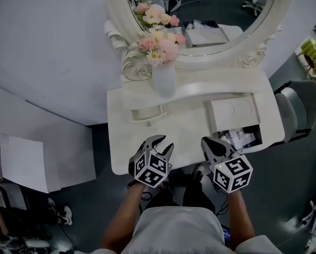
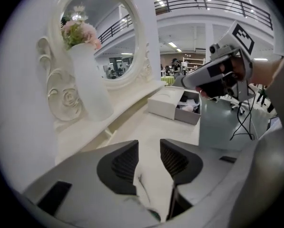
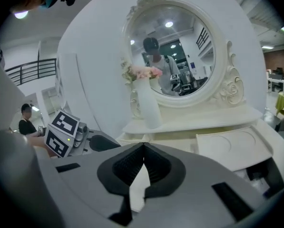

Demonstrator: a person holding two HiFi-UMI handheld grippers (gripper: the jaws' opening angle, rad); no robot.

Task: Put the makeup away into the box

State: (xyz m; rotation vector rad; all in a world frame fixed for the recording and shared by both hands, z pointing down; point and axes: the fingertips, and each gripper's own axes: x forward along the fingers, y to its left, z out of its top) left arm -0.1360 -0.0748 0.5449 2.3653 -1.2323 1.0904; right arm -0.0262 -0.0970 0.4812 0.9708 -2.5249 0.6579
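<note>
Left gripper (image 2: 149, 148) is holding its jaws spread with nothing between them; right gripper (image 3: 142, 147) is keeping its jaws pressed together, empty. Only the head view is showing both hovering over the dressing table's (image 1: 184, 123) front edge. The open box (image 1: 234, 112) is sitting just beyond the right one, with makeup (image 1: 242, 138) lying inside.

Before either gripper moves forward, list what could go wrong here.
1. The flower vase stands tall on the shelf ahead of the left gripper; a forward sweep might tip it.
2. The open box sits near the dressing table's right front corner; a nudge from the right gripper could push it off.
3. The right gripper's jaws are shut, so it might knock items rather than grasp.
</note>
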